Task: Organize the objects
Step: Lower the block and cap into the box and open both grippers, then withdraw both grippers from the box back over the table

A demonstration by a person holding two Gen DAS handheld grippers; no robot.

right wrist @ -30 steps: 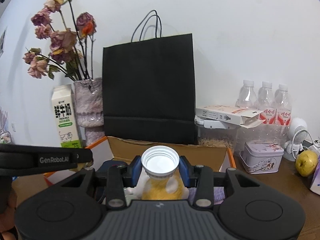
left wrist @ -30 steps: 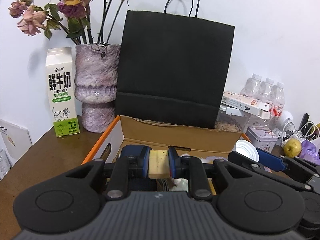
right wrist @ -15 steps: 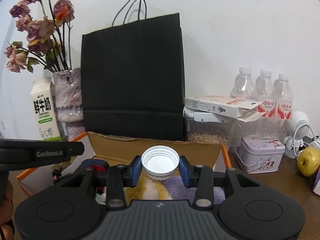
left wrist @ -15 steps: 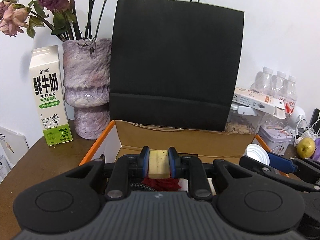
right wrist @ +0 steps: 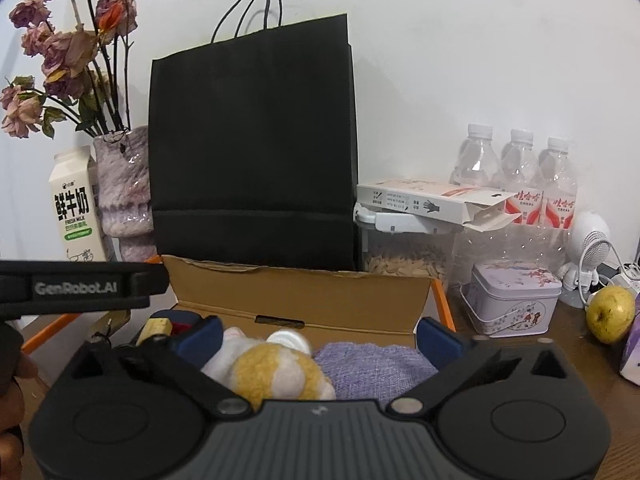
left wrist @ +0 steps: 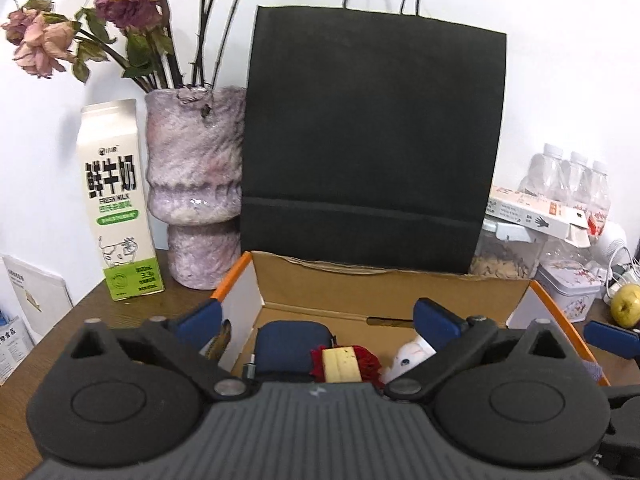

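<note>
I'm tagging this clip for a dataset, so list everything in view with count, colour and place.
cardboard box: 1, brown with orange edges, centre of table
yellow block: 1, in box, on a red item
navy pouch: 1, in box, left part
plush toy: 1, yellow and white, in box
purple cloth: 1, in box, right part
paper bag: 1, black, behind box
milk carton: 1, white and green, left
vase: 1, purple, with dried roses
water bottles: 3, clear, right rear
grain jar: 1, clear, white carton on top
tin: 1, pale, right
apple: 1, yellow-green, far right
left gripper: opening, nothing between pads
right gripper: opening, above the plush
</note>
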